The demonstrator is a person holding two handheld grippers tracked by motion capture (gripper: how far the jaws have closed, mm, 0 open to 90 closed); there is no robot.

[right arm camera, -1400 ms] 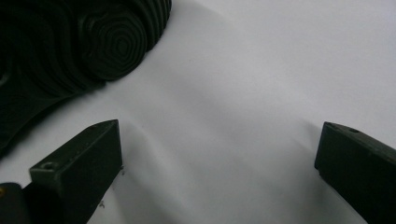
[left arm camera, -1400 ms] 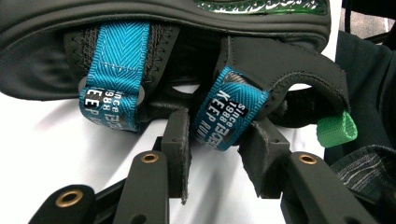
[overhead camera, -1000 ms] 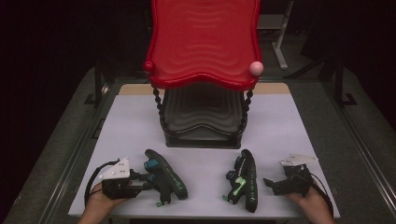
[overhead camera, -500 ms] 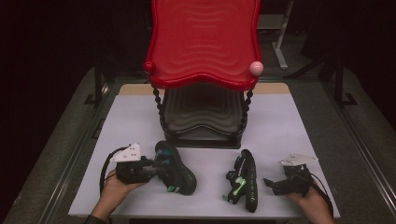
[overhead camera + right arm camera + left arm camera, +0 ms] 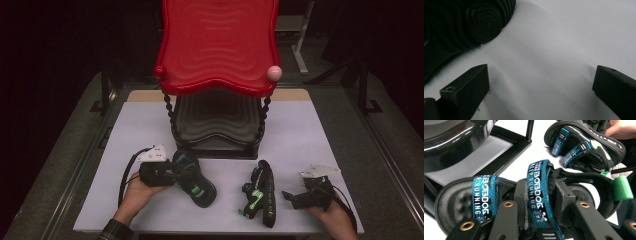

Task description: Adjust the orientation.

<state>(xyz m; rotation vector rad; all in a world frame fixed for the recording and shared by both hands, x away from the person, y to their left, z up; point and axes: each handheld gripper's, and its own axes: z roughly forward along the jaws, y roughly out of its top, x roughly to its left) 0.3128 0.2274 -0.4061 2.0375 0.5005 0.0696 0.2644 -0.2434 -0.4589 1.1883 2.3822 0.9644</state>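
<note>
My left gripper [image 5: 172, 172] pinches the blue strap of the black sandal [image 5: 196, 180], lower left, toe pointing lower right. My right gripper [image 5: 292, 197] rests spread beside the other black sandal [image 5: 262, 192].

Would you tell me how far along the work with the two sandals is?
Nothing looks finished: the black lower shelf under the red top holds no sandal. In hand: the left gripper is clamped on a strap of the left sandal near the rack. Left: the right sandal lies on its side on the table, beside the open right gripper.
</note>
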